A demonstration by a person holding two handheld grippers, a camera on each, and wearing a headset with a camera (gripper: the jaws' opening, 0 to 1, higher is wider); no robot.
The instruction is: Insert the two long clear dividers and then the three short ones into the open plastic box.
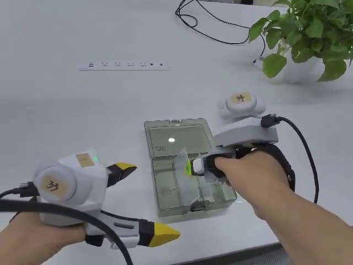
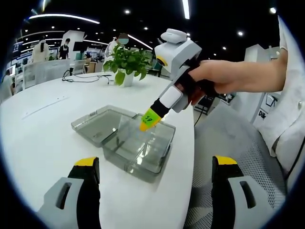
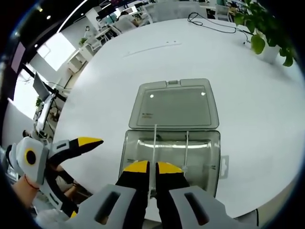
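On a white table (image 1: 60, 116) in a bright open-plan office, with a potted plant (image 1: 306, 33) at its far edge, the right gripper (image 3: 152, 166) pinches a clear divider (image 3: 155, 140) standing inside the open plastic box (image 1: 176, 207), while the left gripper (image 1: 146, 201) hangs wide open beside it.

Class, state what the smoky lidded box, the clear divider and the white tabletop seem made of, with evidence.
Smoky grey lidded box: likely glossy translucent plastic; lights glint on its lid. Clear flat divider: thin transparent plastic, box visible through it. White tabletop: matte, material unclear.
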